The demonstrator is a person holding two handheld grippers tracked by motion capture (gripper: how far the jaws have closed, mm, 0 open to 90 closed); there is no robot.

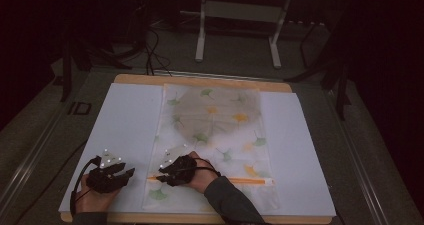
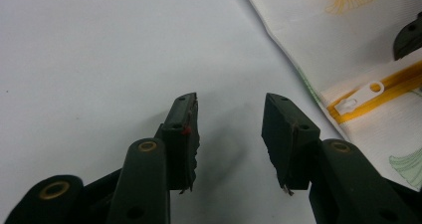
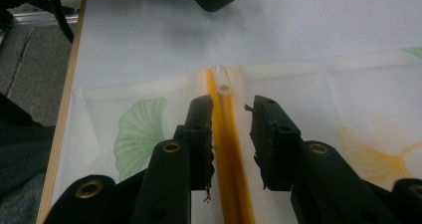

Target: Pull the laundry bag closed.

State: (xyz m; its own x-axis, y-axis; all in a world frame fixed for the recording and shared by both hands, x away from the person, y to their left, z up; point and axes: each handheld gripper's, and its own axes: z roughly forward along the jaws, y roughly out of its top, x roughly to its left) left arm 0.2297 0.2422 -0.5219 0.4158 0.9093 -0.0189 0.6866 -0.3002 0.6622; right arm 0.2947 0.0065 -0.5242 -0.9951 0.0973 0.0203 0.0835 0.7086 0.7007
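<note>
The mesh laundry bag (image 1: 212,145) with its ginkgo-leaf print lies flat down the middle of the white sheet (image 1: 125,130), its near end close to my edge of the table. Its orange zipper (image 3: 230,154) runs across that near end, and the white zipper pull (image 3: 222,80) sits at the left end of the track, almost at the bag's edge. Something greyish and rounded (image 1: 220,110) shows through the mesh in the far half of the bag.

My right gripper (image 3: 232,106) hangs low over the zipper with one jaw on either side of the orange track, just short of the pull. The jaws are apart and grasp nothing; I can't tell whether their tips touch the mesh. My left gripper (image 2: 229,102) rests over bare white sheet just left of the bag, jaws spread wide and empty, with the pull off to its right.

Nothing lies between either gripper and the pull. The sheet covers a wooden tabletop (image 1: 200,80) whose rim shows at the far edge. Beyond it, on the dark floor, stand the white legs of a frame (image 1: 240,30) and some loose cables (image 1: 152,50).
</note>
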